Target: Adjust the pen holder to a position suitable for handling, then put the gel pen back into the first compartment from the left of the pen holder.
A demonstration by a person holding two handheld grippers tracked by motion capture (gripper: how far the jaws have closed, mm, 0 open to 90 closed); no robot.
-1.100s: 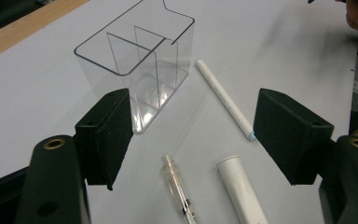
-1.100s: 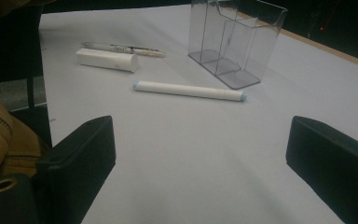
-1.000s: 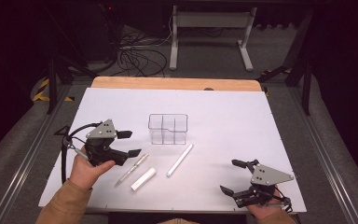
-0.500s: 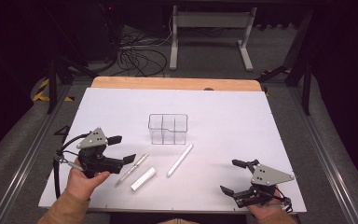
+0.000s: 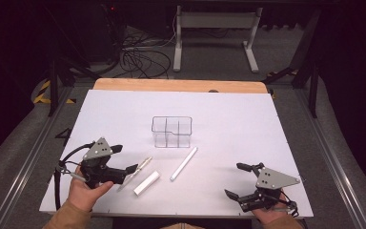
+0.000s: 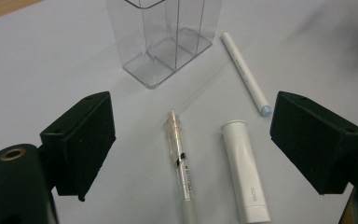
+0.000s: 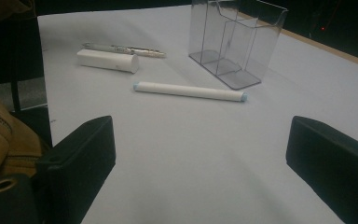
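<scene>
A clear plastic pen (image 5: 140, 167) (image 6: 179, 161) lies on the white table, left of a short white tube (image 5: 147, 183) (image 6: 244, 172). A long white marker (image 5: 184, 163) (image 6: 244, 74) lies to their right. Behind them stands a clear divided organizer (image 5: 172, 131) (image 6: 165, 37). My left gripper (image 5: 125, 159) (image 6: 198, 140) is open, low over the table, with the pen's near end between its spread jaws. My right gripper (image 5: 233, 180) (image 7: 200, 168) is open near the front right edge and holds nothing. In the right gripper view the marker (image 7: 191, 91), tube (image 7: 107, 60), pen (image 7: 121, 49) and organizer (image 7: 235, 42) lie ahead.
The white table top (image 5: 228, 119) ends in a wooden strip (image 5: 176, 85) at the far edge. Cables (image 5: 138, 57) and a metal stand (image 5: 214, 28) are on the floor beyond. A brown sleeve (image 7: 0, 140) shows at the left of the right gripper view.
My left gripper has moved toward the table's near edge and dropped lower, bringing its open jaws around the pen's end. The right gripper has not moved.
</scene>
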